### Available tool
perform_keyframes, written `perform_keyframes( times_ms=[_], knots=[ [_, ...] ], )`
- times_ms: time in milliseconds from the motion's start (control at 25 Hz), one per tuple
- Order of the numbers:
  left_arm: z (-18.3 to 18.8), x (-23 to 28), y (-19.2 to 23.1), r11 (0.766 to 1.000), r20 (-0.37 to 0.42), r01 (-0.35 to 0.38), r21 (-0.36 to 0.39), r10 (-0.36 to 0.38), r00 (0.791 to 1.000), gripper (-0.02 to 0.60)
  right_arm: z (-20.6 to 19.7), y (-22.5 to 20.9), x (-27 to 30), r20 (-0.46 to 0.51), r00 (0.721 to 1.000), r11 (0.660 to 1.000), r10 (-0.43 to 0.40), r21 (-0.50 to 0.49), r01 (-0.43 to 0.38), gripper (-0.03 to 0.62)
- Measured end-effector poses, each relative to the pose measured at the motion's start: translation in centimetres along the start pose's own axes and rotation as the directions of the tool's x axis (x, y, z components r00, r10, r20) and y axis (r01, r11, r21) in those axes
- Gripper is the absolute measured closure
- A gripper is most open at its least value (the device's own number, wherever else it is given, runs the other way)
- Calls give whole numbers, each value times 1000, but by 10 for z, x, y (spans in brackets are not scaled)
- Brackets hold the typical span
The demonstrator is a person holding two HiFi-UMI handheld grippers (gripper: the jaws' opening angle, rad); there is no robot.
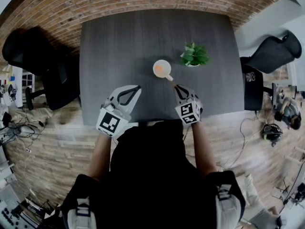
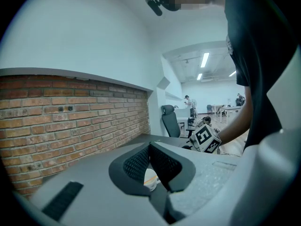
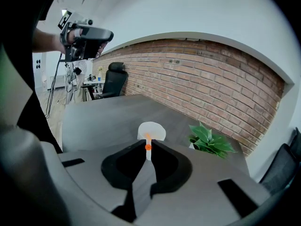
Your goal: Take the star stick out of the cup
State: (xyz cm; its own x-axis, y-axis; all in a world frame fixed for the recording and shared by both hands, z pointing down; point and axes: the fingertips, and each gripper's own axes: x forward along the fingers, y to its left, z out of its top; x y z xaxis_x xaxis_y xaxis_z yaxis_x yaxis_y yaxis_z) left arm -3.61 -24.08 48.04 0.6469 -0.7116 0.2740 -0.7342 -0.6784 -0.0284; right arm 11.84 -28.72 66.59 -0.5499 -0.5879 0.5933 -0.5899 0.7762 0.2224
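A white cup (image 1: 162, 69) with something orange inside stands on the dark grey table (image 1: 119, 37), right of centre. A thin white stick with orange marks (image 3: 148, 149) slants from the cup's rim toward me. My right gripper (image 1: 176, 86) is shut on its near end, just in front of the cup (image 3: 151, 130). The end inside the cup is hidden, so no star shape shows. My left gripper (image 1: 137, 87) hovers left of the cup, shut and empty. In the left gripper view its jaws (image 2: 150, 145) meet at the tips, and the cup (image 2: 150, 179) shows below them.
A small potted green plant (image 1: 194, 55) stands just right of the cup, close to the right gripper's side. Black office chairs sit at the table's left (image 1: 33, 56) and right (image 1: 274, 51). The table's near edge runs just under both grippers. A brick wall lies beyond the far edge.
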Motion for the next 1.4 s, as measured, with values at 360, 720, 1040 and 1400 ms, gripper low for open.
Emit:
perform_keyframes(
  times_ms=[360, 720, 1040, 1400],
  knots=[
    [0, -4, -2, 1000, 9, -1, -2, 1, 1000, 580, 3, 2, -4, 5, 1000, 1000, -9, -2, 9, 563],
    [2, -6, -7, 1000, 24, 15, 8, -15, 1000, 580, 3, 3, -14, 13, 1000, 1000, -28, 7, 28, 565],
    [2, -12, -9, 1000, 35, 29, 11, -29, 999, 580, 9, 6, -23, 19, 998, 999, -52, 8, 51, 565],
    [2, -25, -11, 999, 50, 45, 22, -46, 998, 580, 21, 12, -37, 37, 995, 996, -88, 3, 88, 566]
  ],
)
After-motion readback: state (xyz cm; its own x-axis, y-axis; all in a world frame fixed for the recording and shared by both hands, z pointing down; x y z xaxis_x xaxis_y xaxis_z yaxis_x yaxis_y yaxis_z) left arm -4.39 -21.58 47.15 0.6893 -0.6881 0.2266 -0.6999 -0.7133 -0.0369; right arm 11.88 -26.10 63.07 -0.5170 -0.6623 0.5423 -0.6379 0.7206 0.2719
